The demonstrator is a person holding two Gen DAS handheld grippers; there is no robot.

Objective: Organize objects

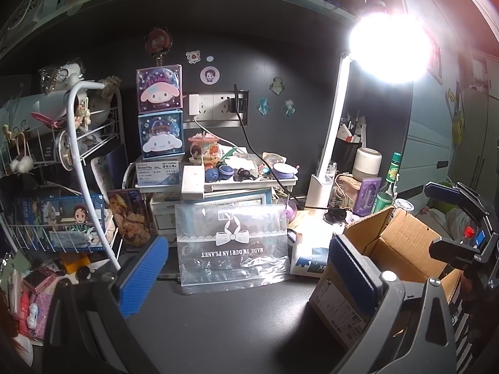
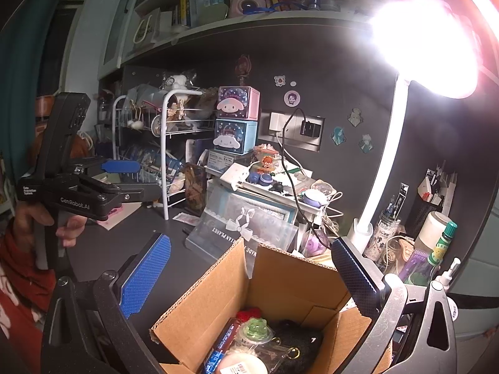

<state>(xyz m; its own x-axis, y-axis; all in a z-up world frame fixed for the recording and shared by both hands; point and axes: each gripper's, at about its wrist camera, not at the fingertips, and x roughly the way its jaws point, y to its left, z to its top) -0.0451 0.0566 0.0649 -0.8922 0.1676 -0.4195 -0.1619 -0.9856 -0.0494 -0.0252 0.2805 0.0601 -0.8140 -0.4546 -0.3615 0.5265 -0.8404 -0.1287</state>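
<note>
Cluttered desk (image 1: 218,327); cardboard box (image 2: 280,283) sits lower centre collecting trinkets, so both the left gripper (image 1: 246,271) and the right gripper (image 2: 249,277) hover wide-jawed, empty.

Lamp head (image 1: 388,46) blown out by glare; cardboard box (image 2: 280,305) contents cut off by bottom edge.

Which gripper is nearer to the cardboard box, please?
The right gripper: it hangs open directly over the cardboard box. The left gripper is open too, beside the box over bare desk.
</note>
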